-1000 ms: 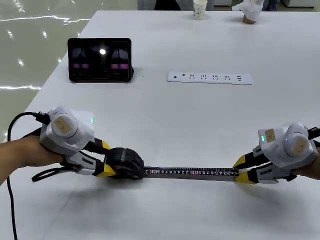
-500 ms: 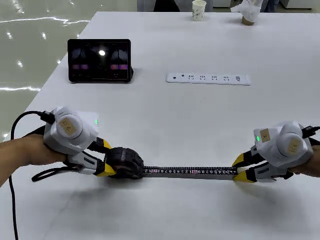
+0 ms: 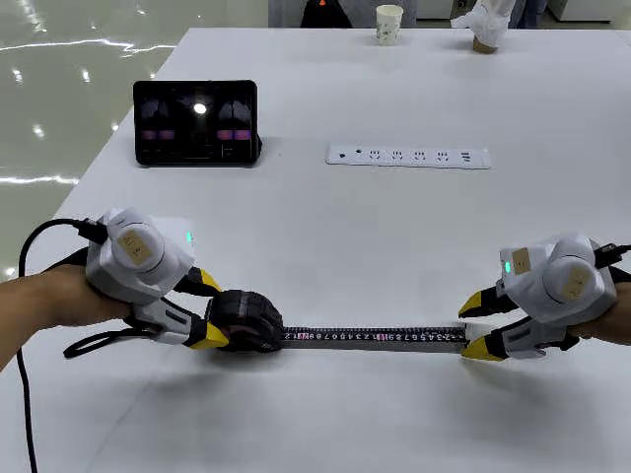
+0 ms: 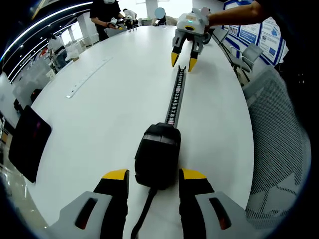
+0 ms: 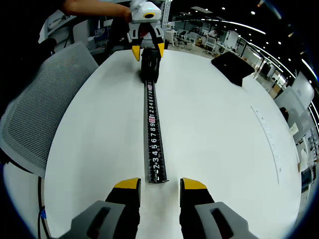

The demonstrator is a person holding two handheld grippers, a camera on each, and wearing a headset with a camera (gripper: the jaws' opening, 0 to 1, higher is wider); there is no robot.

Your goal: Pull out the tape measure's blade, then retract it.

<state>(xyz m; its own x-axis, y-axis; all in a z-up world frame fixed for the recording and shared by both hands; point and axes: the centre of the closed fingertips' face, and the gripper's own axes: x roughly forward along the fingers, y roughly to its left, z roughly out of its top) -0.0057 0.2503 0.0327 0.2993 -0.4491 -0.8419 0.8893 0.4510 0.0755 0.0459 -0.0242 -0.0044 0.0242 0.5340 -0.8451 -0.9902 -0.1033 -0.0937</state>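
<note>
Left gripper (image 3: 210, 313) pinching the black tape measure (image 3: 244, 320) at the front left of the white table (image 3: 325, 227), blade (image 3: 375, 337) lying flat and stretched rightward, its tip between the spread jaws of the right gripper (image 3: 476, 325), touching neither, tablet (image 3: 197, 120) and power strip (image 3: 407, 156) well behind, paper cup (image 3: 389, 22) at the far edge

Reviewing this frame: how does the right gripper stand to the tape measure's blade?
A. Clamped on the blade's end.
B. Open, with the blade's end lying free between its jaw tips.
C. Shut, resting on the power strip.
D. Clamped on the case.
B: the right gripper has its jaws apart, and the blade ends flat on the table between them, ungripped.
</note>
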